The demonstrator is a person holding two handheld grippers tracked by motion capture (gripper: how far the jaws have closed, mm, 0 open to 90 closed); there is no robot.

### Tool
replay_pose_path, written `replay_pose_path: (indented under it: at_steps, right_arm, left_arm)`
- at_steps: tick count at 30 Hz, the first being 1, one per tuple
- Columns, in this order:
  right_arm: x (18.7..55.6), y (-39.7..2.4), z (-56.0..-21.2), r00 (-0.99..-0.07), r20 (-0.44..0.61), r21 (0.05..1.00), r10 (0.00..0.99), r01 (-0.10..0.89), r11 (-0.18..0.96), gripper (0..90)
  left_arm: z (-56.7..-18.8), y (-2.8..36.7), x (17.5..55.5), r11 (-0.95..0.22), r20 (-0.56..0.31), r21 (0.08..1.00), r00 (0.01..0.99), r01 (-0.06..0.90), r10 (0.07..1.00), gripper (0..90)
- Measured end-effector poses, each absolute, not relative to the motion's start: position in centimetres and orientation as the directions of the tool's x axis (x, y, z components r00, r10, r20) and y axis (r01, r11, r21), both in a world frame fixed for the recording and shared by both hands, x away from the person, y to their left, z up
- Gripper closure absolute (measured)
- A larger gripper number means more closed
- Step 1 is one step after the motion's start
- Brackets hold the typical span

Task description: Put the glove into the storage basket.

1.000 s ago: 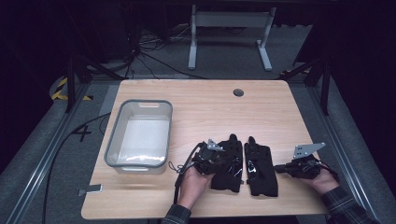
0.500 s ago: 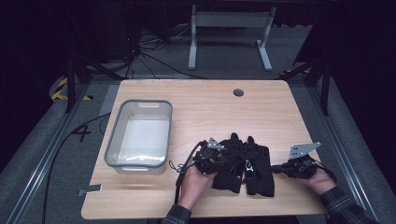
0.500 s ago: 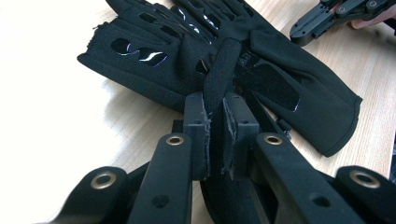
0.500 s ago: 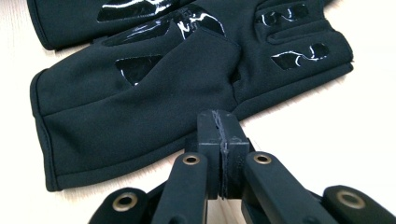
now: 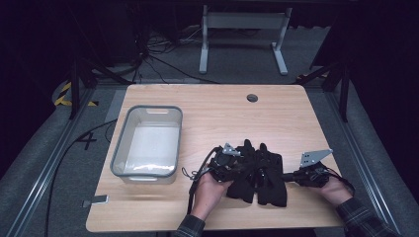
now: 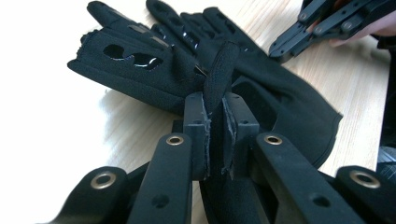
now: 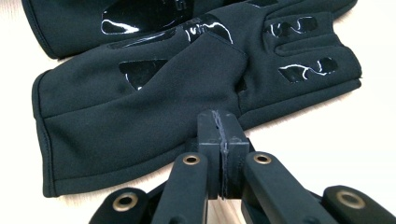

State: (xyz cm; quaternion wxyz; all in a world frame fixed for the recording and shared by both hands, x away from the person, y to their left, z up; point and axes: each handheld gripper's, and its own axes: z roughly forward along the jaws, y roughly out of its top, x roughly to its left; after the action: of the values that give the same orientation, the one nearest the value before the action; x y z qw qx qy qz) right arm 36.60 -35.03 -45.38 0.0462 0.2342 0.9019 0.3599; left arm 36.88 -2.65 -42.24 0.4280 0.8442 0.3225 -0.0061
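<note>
Two black gloves (image 5: 259,173) lie overlapped on worktop (image 5: 222,108), near edge, right of centre; clear bin (image 5: 147,142) stands to left.

Left tool (image 6: 215,116) pinching fold of glove fabric (image 6: 219,77).

Right tool (image 7: 222,135) pressed together, nothing between, tips at edge of nearer glove (image 7: 154,93).

Step, as judged: left grip secured, lift pending.

Next: raise pinched glove clear of its mate, carry left toward bin; right tool could steady the other glove.

Black gloves (image 5: 259,173) on table (image 5: 217,108) w/ both hand-held grippers, left (image 5: 236,165), right (image 5: 287,175), bin (image 5: 148,111) at left
</note>
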Motion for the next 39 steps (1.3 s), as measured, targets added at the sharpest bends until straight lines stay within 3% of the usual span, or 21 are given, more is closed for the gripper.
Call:
replay_pose_path:
  at_steps: [21,39]
  right_arm:
    - [38.1,-32.8,-45.5,-0.900,0.097,0.678,0.424,0.372,0.634,89.9]
    - [38.1,-32.6,-45.7,-0.904,0.100,0.676,0.417,0.369,0.638,89.9]
  left_arm:
    - [-41.2,-3.9,37.5,-0.422,-0.286,0.736,0.808,0.529,0.515,79.7]
    - [-40.9,-7.3,38.0,-0.430,-0.289,0.747,0.831,0.507,0.476,78.1]
